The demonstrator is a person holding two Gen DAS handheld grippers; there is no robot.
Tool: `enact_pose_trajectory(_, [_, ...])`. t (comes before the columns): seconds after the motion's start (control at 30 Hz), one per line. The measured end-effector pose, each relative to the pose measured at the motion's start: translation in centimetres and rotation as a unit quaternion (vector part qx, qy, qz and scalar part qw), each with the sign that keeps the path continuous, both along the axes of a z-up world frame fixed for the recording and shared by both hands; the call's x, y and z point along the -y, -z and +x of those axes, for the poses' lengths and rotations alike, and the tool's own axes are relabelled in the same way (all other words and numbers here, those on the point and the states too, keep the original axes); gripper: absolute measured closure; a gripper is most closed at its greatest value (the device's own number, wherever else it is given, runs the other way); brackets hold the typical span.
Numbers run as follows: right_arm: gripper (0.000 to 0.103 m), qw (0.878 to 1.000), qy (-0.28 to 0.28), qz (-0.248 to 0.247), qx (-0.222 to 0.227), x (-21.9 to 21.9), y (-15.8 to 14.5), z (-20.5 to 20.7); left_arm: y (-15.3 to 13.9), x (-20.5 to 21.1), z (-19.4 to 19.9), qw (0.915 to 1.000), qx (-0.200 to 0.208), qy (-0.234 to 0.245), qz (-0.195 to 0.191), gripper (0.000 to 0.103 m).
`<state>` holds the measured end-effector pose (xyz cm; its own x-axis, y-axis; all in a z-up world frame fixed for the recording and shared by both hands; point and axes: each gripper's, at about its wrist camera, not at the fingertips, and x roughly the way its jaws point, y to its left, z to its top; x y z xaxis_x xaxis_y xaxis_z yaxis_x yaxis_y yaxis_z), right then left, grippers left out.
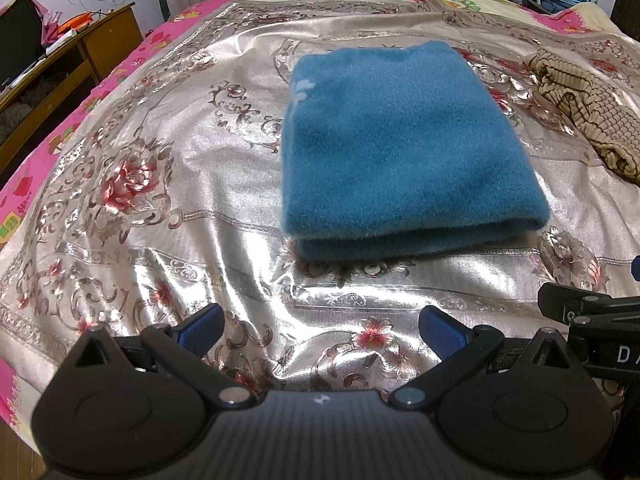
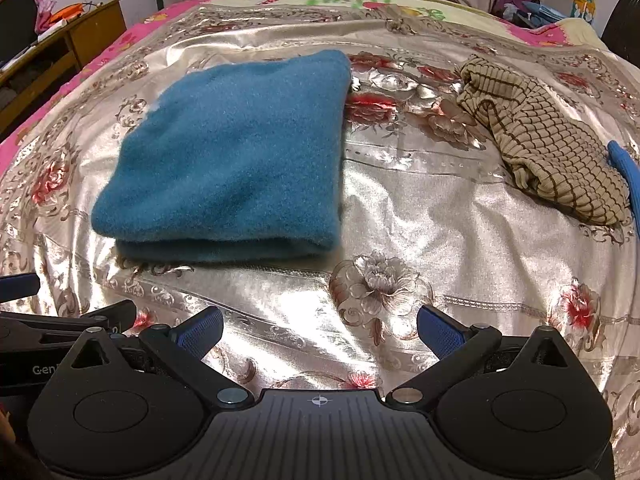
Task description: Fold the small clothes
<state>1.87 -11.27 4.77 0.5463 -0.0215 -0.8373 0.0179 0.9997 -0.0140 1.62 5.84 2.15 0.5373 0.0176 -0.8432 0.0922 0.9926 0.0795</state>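
I have both tools hovering low over the near part of the bed, whose shiny satin floral bedspread [image 1: 168, 216] fills both views. My left gripper [image 1: 322, 334] has its blue-padded fingers [image 1: 202, 330] spread wide with nothing between them, and my right gripper [image 2: 320, 332] is the same, wide and empty. The fuzzy teal-blue fleece garment [image 1: 404, 148] lies ahead of me, already doubled into a neat rectangle with its folded edge toward me, so I judge that piece done. Well apart from it, off to the right, sits the crumpled beige knit garment with dark brown grid lines [image 2: 548, 148], unfolded, and I take it as the next piece. To do that well I would reach right, pinch a hem or shoulder edge rather than the bunched middle, drag it to bare bedspread clear of the blue stack, and spread it flat before folding; the slick satin may let it slide. As for writing, I can read only "Gen" on the neighbouring tool in the right view and "DA" in the left; both are cut off.
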Motion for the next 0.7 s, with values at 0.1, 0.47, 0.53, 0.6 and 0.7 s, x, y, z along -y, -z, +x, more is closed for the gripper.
enact_pose_trajectory(0.1, [0.0,1.0,0.0,0.0,0.0,0.01,-0.01,0.0,-0.02,0.01,-0.04,1.0,0.0,0.0,0.0,0.0])
enact_pose_trajectory(0.47, [0.0,1.0,0.0,0.0,0.0,0.04,-0.08,-0.05,-0.15,0.04,-0.11,1.0,0.001,0.002,0.003,0.0])
enact_pose_trajectory(0.53, [0.0,1.0,0.0,0.0,0.001,0.03,-0.1,-0.08,-0.17,0.02,-0.12,1.0,0.002,0.003,0.004,0.0])
enact_pose_trajectory(0.6, [0.0,1.0,0.0,0.0,0.001,0.04,-0.09,-0.07,-0.22,0.03,-0.13,1.0,0.003,0.004,0.004,0.0])
enact_pose_trajectory(0.7, [0.0,1.0,0.0,0.0,0.001,0.04,-0.1,-0.08,-0.27,0.0,-0.14,1.0,0.003,0.005,0.004,0.0])
